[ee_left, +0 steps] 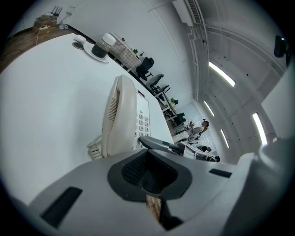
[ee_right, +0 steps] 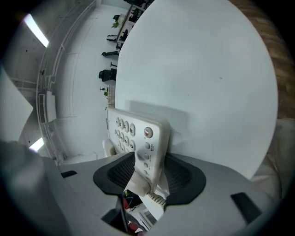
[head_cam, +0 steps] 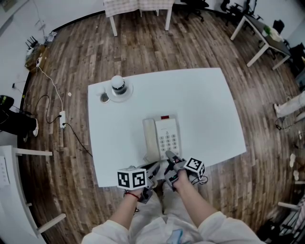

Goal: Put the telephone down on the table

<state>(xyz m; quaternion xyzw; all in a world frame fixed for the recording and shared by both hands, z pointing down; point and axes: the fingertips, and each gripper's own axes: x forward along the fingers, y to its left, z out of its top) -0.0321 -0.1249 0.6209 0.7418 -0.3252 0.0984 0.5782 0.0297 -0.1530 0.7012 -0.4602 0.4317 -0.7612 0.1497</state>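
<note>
A cream desk telephone [head_cam: 162, 138] lies flat on the white table [head_cam: 205, 100], close to its front edge, with the handset in the cradle on the left side. My right gripper [head_cam: 170, 159] is at the phone's near edge. In the right gripper view the telephone [ee_right: 140, 138] has its keypad end between the right gripper's [ee_right: 147, 177] spread jaws, with a gap beside it. My left gripper [head_cam: 153, 170] hovers just left of it, shut and empty. The left gripper view shows the telephone [ee_left: 124, 120] ahead of the left gripper [ee_left: 150, 173], with its coiled cord [ee_left: 94, 148].
A cup on a saucer [head_cam: 118, 86] and a small object [head_cam: 104, 97] stand at the table's far left corner. Wooden floor surrounds the table. A power strip and cable [head_cam: 62, 119] lie on the floor at left. Other tables [head_cam: 138, 9] stand further off.
</note>
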